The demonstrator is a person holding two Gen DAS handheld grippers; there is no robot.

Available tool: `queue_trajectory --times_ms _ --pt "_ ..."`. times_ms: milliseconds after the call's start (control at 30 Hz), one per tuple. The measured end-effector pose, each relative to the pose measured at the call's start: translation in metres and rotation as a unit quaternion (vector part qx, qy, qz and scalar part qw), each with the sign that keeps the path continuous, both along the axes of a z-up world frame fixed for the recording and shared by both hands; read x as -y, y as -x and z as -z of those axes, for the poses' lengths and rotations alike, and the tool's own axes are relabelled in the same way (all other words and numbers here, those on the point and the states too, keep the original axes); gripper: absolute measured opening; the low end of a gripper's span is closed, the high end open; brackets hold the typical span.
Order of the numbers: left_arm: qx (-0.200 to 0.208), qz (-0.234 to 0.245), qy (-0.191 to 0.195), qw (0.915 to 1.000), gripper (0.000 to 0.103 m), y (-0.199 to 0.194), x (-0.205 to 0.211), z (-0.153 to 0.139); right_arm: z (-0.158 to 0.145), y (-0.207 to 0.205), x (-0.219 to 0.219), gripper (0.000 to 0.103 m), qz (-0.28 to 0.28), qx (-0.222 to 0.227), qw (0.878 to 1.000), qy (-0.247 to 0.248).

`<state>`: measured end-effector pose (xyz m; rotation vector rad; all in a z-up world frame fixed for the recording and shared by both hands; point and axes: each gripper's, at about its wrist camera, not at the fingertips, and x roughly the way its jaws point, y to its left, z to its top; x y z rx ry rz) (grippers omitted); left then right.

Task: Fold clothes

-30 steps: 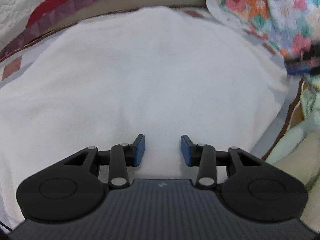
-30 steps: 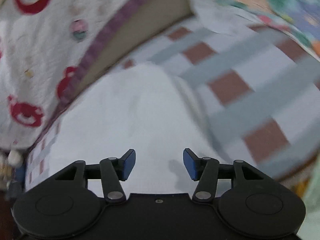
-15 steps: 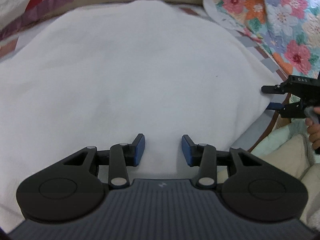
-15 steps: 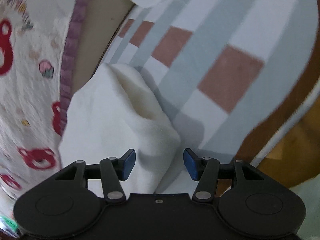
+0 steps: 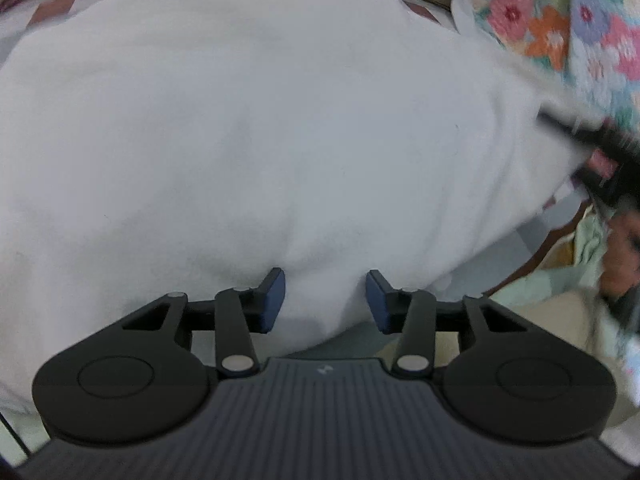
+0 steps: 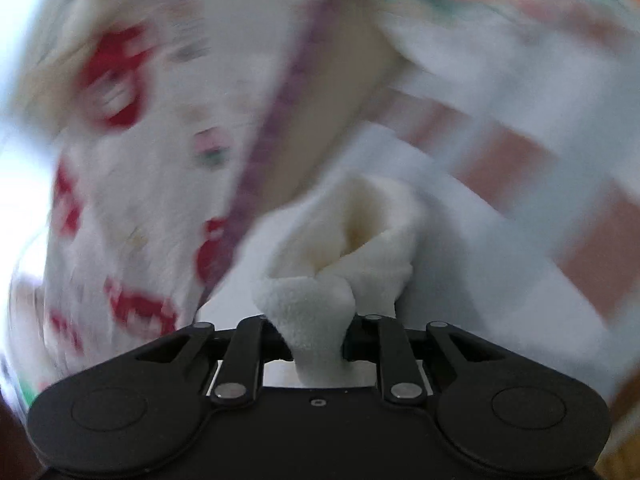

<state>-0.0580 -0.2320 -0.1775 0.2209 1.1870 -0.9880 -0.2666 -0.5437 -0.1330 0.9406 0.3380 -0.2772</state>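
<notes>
A white fleece garment (image 5: 280, 120) lies spread over the bed and fills the left wrist view. My left gripper (image 5: 326, 300) hangs over its near edge. The blue pads (image 5: 274, 300) stand apart, cloth lies loosely between them, and no pinch shows. In the right wrist view, my right gripper (image 6: 318, 344) is closing its jaws on a bunched corner of the same garment (image 6: 320, 312). The fabric is squeezed between the fingers and puffs out above them. That gripper also shows as a dark blur (image 5: 592, 152) at the garment's right edge, with a hand (image 5: 624, 256) below it.
A floral quilt (image 5: 560, 20) is piled at the far right. A white blanket with red bears (image 6: 120, 160) and a purple border lies along the left. The checked bed sheet (image 6: 540, 160) lies under the garment. Pale green cloth (image 5: 560, 280) is at the right.
The right gripper has gone from open above the garment's corner to shut on it, with the cloth now bunched. The left gripper has slid back to the garment's near edge and rolled slightly.
</notes>
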Motion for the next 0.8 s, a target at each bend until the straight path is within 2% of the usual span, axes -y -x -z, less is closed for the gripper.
queue_trajectory --times_ms 33,133,200,300,367,433,500,600,700,800 --pt "0.002 0.005 0.000 1.0000 0.034 -0.001 -0.001 -0.004 -0.019 -0.010 -0.006 0.022 -0.022 0.002 0.999 0.039" --pt "0.000 -0.003 0.037 0.9993 0.034 -0.014 -0.017 -0.031 -0.067 -0.042 -0.024 0.022 -0.077 0.031 0.994 0.065" --pt "0.006 -0.031 0.059 0.9978 0.034 -0.031 -0.040 -0.052 -0.095 -0.071 -0.044 0.022 -0.130 0.047 0.987 0.082" --pt "0.018 -0.089 0.088 0.9920 0.034 -0.059 -0.081 -0.080 -0.130 -0.119 -0.081 0.022 -0.222 0.061 0.966 0.115" --pt "0.026 -0.160 0.115 0.9800 0.033 -0.082 -0.122 -0.089 -0.139 -0.152 -0.112 0.022 -0.287 0.065 0.948 0.119" --pt "-0.002 -0.210 0.143 0.9671 0.034 -0.101 -0.158 -0.076 -0.135 -0.181 -0.143 0.022 -0.339 0.061 0.931 0.119" --pt "-0.044 -0.250 0.164 0.9533 0.033 -0.116 -0.189 -0.055 -0.117 -0.204 -0.170 0.022 -0.381 0.039 0.916 0.121" --pt "-0.113 -0.286 0.168 0.9365 0.029 -0.131 -0.215 -0.027 -0.073 -0.226 -0.190 0.022 -0.400 -0.031 0.909 0.115" --pt "-0.127 -0.287 0.191 0.9302 0.030 -0.136 -0.216 -0.027 -0.030 -0.248 -0.210 0.022 -0.417 -0.100 0.897 0.107" --pt "-0.124 -0.278 0.196 0.9322 0.030 -0.136 -0.208 -0.031 -0.015 -0.246 -0.211 0.022 -0.406 -0.103 0.904 0.084"
